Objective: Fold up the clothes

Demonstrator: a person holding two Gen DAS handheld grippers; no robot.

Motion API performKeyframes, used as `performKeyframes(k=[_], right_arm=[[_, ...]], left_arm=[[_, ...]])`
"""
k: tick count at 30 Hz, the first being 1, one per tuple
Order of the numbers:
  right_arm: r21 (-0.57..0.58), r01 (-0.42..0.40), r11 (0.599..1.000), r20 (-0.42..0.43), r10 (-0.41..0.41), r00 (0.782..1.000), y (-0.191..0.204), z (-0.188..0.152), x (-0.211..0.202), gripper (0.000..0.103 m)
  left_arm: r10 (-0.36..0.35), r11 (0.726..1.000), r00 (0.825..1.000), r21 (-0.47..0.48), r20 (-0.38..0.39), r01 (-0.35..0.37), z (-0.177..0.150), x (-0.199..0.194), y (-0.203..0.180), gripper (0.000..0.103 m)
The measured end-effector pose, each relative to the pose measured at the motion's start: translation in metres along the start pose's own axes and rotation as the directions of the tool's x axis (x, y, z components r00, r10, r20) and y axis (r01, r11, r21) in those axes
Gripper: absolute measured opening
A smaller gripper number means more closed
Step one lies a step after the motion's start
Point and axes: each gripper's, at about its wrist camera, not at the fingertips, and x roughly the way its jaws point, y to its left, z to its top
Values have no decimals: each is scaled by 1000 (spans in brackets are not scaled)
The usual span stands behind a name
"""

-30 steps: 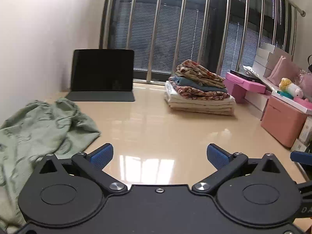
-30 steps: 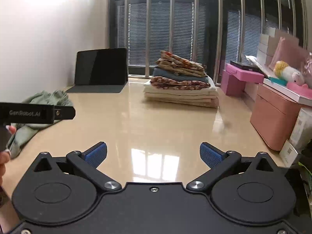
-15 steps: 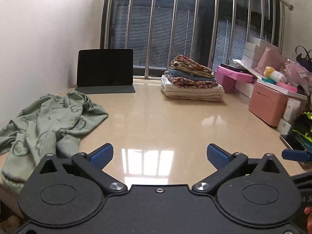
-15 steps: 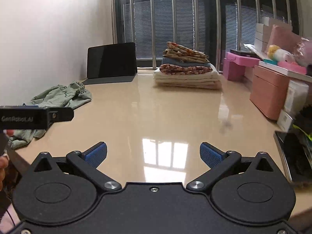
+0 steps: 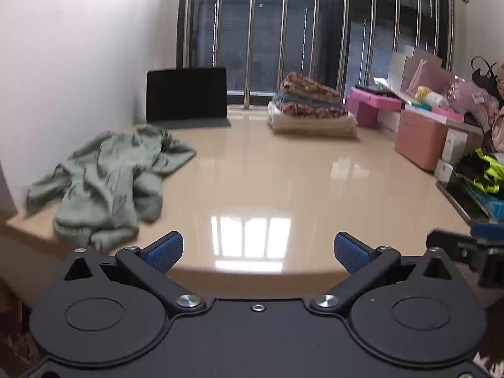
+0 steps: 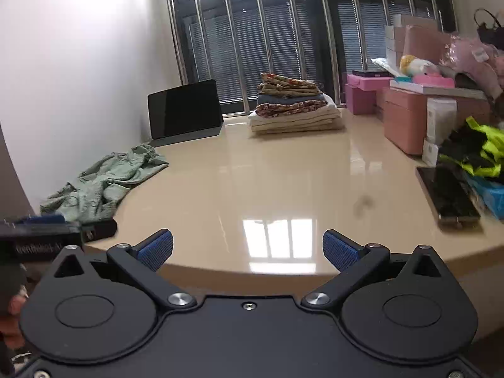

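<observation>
1. I hold both tools back at the near edge of a glossy beige table point(image 5: 252, 170). My left gripper point(image 5: 258, 252) has its blue pads spread wide apart, with nothing between them.
2. My right gripper point(image 6: 247, 250) is spread just as wide and is also empty. It hangs over the same near edge.
3. The task's loose piece is a crumpled green garment point(image 5: 110, 176). It lies in a heap at the table's left edge, near the front left corner, below the white wall.
4. A stack of folded clothes point(image 6: 294, 107) sits at the far edge, by the barred window. It holds cream layers below, then patterned and blue ones.
5. So some clothes lie folded and one lies unfolded. I cannot tell from this how far along the job is.
6. Risk: part of the garment sits right at the table's edge. In my judgement a one-sided pull could slide it off.
7. Risk: the heap hides its hems and sleeves. A pinch could catch several layers and make a skewed fold.
8. Risk: a propped tablet point(image 6: 184, 108) stands at the far left corner, and a phone point(image 6: 447, 195) lies at the right edge. A wide sweep of cloth could knock either.
9. Containers: pink boxes point(image 5: 420, 138) line the right edge. They look closed, so their contents are hidden. Loose items rest on top.
</observation>
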Motion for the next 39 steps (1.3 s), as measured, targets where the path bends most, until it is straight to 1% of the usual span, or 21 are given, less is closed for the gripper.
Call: performKeyframes(k=[2, 5, 10, 14, 26, 30, 39], right_arm=[[10, -3, 1000, 3, 3, 1000, 3, -6, -10, 102], [22, -8, 1000, 8, 8, 1000, 7, -14, -24, 102], [-14, 10, 1000, 9, -9, 1000, 16, -23, -33, 102], [-43, 23, 999, 10, -23, 1000, 23, -29, -40, 102], [-59, 32, 998, 15, -31, 999, 26, -30, -41, 102], [-59, 31, 998, 13, -30, 999, 26, -31, -41, 102], [-47, 24, 999, 6, -24, 1000, 23, -31, -40, 102]], left_arm=[[2, 1000, 1000, -6, -26, -2, -10, -4, -2, 103], [9, 1000, 998, 23, -57, -8, -25, -11, -8, 103], [70, 997, 997, 44, -25, -69, -27, -23, -7, 103], [52, 998, 999, 34, -1, -52, -29, -29, -7, 103], [32, 999, 999, 37, 38, -33, -30, -34, -8, 103], [34, 998, 999, 46, 40, -36, -30, -34, -10, 103], [16, 999, 999, 33, 41, -17, -30, -34, -6, 103]])
